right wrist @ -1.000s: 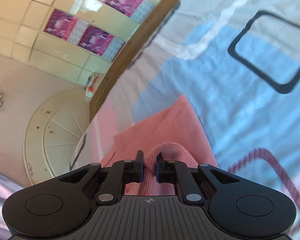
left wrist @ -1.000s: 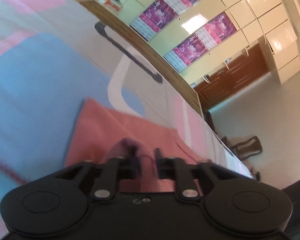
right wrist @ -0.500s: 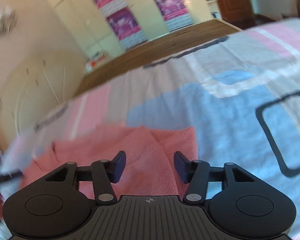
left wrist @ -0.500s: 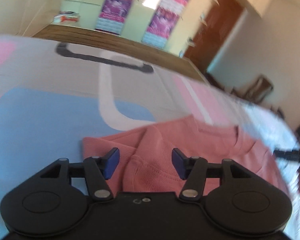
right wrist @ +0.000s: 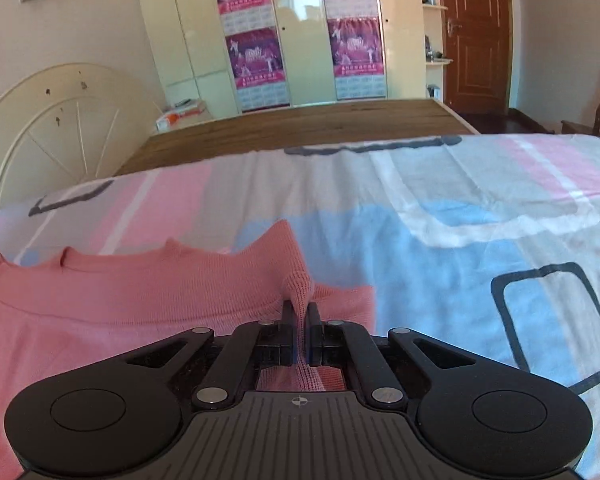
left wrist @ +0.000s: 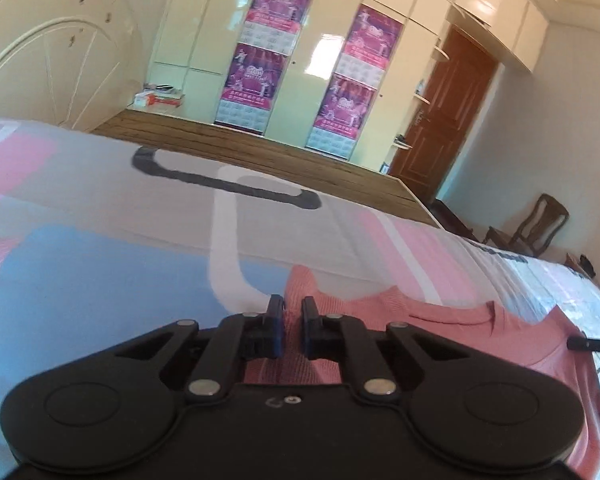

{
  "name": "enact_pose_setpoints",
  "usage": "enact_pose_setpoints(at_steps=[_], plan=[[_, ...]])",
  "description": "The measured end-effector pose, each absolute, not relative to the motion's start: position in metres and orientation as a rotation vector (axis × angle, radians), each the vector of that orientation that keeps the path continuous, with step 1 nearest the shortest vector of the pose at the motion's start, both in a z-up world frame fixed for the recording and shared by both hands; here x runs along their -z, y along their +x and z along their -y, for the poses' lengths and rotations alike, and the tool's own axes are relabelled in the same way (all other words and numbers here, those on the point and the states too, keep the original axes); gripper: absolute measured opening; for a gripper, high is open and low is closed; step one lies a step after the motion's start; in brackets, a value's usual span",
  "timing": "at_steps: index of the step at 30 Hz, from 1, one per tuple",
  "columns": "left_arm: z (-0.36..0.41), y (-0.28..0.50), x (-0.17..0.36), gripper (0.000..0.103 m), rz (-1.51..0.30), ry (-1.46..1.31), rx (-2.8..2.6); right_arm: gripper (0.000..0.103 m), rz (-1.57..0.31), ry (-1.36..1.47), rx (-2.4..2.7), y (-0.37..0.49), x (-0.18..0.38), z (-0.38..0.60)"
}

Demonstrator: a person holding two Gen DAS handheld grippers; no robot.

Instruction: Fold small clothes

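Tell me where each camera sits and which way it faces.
Left wrist: sits on the left gripper, looks along its fingers over the pink knitted top and patterned bedsheet to the cream wardrobe; only the gripper shows, shut on the top's edge.
Right wrist: sits on the right gripper, same direction; shut on a pinched fold.
Shared: top, bedsheet, wardrobe, brown door.

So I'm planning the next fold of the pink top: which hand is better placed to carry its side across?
Right, probably. The right gripper visibly pinches a raised ridge of the pink knit top. The left gripper is shut at the top's opposite edge, but its hold on the fabric is less clear.
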State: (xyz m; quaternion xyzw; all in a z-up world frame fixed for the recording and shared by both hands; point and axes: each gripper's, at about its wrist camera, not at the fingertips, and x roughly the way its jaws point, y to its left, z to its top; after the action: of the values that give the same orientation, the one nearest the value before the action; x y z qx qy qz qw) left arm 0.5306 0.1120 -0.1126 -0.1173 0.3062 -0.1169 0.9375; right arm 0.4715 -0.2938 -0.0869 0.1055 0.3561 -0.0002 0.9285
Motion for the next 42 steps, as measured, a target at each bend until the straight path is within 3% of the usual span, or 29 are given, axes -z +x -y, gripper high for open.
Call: enact_pose_setpoints(at_steps=[14, 16, 17, 18, 19, 20, 23, 27, 31, 33, 37, 42], plan=[[-0.093, 0.575, 0.128, 0.009, -0.743, -0.155, 0.193, 0.003, -0.757, 0.222, 0.115, 0.490, 0.089, 0.288], [-0.093, 0.579, 0.137, 0.016, -0.774, -0.128, 0.183, 0.002, -0.814, 0.206, 0.128, 0.497, 0.097, 0.286], [-0.094, 0.577, 0.136, 0.026, -0.763, -0.123, 0.171, 0.003, -0.816, 0.211, 0.133, 0.498, 0.096, 0.286], [-0.095, 0.574, 0.131, 0.046, -0.759, -0.117, 0.139, 0.015, -0.833, 0.225, 0.143, 0.501, 0.093, 0.286], [-0.097, 0.565, 0.124, 0.052, -0.732, -0.101, 0.100, 0.024, -0.845, 0.230, 0.159, 0.501, 0.088, 0.286], [-0.097, 0.552, 0.114, 0.052, -0.683, -0.096, 0.105, 0.034, -0.824, 0.218, 0.174, 0.498, 0.081, 0.282], [-0.071, 0.515, 0.096, 0.047, -0.642, -0.087, 0.307, 0.034, -0.769, 0.204, -0.009, 0.482, 0.066, 0.256], [-0.014, 0.468, 0.102, 0.052, -0.640, 0.033, 0.526, 0.034, -0.768, 0.124, -0.229, 0.465, 0.071, 0.197], [0.014, 0.480, 0.134, 0.055, -0.768, 0.070, 0.489, 0.034, -0.806, -0.013, -0.278, 0.472, 0.094, 0.152], [0.013, 0.487, 0.139, 0.058, -0.749, 0.061, 0.455, 0.035, -0.789, 0.010, -0.249, 0.481, 0.099, 0.152], [0.024, 0.502, 0.124, 0.052, -0.783, 0.059, 0.420, 0.035, -0.807, 0.005, -0.213, 0.497, 0.093, 0.147], [0.037, 0.512, 0.115, 0.054, -0.741, 0.071, 0.442, 0.035, -0.783, -0.003, -0.216, 0.502, 0.084, 0.149]])
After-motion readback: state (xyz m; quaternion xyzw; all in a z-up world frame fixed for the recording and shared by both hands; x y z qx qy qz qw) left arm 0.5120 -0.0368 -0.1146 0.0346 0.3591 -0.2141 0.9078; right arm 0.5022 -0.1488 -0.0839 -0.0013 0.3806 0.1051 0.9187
